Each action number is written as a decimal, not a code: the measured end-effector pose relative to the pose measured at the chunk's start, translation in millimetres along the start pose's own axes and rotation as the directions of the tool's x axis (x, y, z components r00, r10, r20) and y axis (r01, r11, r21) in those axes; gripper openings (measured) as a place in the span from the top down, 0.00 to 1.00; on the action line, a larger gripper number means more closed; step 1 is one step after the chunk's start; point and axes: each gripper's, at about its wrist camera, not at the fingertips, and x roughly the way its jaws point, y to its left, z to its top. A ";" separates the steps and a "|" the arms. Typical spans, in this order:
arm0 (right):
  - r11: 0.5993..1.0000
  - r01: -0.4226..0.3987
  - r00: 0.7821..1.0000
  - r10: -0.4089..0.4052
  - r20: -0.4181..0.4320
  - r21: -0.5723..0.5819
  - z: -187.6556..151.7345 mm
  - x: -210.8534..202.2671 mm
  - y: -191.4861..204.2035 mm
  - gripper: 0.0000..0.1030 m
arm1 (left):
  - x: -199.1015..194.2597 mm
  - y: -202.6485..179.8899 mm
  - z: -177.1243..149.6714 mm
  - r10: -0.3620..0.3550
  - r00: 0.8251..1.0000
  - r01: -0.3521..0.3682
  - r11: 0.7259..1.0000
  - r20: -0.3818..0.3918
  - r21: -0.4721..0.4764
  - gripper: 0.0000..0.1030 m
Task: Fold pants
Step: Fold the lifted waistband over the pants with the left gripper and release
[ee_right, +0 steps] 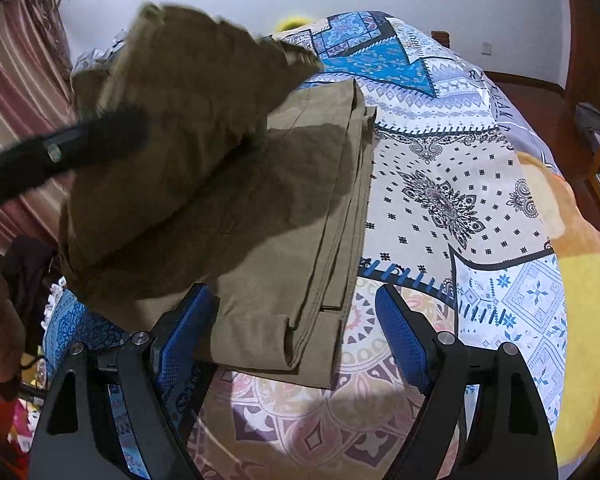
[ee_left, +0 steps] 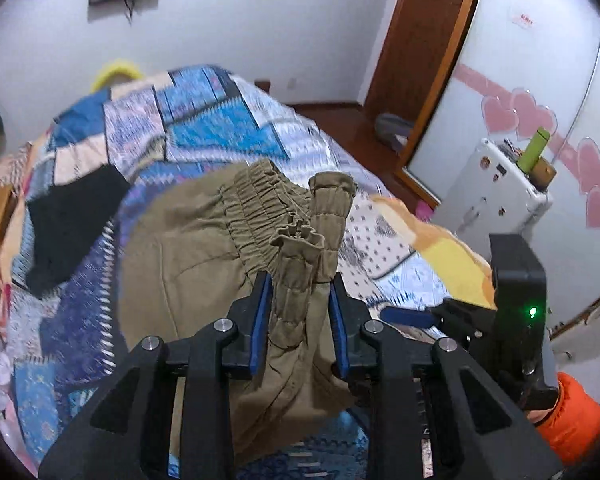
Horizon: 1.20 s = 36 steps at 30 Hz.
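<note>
Olive-brown pants [ee_right: 284,200] lie folded lengthwise on the patterned bedspread [ee_right: 460,184]. My left gripper [ee_left: 298,284] is shut on the pants [ee_left: 296,300] near the elastic cuffs and holds that end lifted above the rest of the cloth. From the right wrist view the lifted part [ee_right: 188,92] hangs blurred over the lying part, with the left gripper [ee_right: 100,136] dark at the left. My right gripper [ee_right: 296,300] is open and empty, its blue pads either side of the pants' near folded edge. It also shows in the left wrist view [ee_left: 408,316] at the right.
A black garment [ee_left: 72,224] lies on the bed at the left. A yellow-orange blanket [ee_right: 580,280] covers the bed's right side. A white appliance [ee_left: 496,188] and a wardrobe with pink hearts [ee_left: 540,80] stand beyond the bed, by a wooden door frame [ee_left: 424,40].
</note>
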 end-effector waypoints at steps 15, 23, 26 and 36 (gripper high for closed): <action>0.995 0.098 0.992 -0.097 0.080 -0.007 1.8 -33.2 -18.5 0.20 | -16.8 55.0 28.7 0.219 0.974 -0.216 0.975 0.056 -0.046 0.05; 0.992 0.124 0.986 -0.127 0.113 0.028 1.6 -38.2 -26.9 0.20 | 53.5 140.0 72.7 0.371 0.926 -0.376 0.922 -0.064 -0.095 0.04; 0.989 0.140 0.982 -0.145 0.120 0.047 4.0 -38.8 -33.5 0.20 | 96.2 159.1 76.8 0.354 0.923 -0.370 0.923 -0.150 -0.102 0.04; 0.979 0.159 0.978 -0.174 0.115 0.128 2.1 -37.9 -60.4 0.20 | 174.4 184.8 54.9 0.300 0.893 -0.324 0.946 -0.336 -0.018 0.00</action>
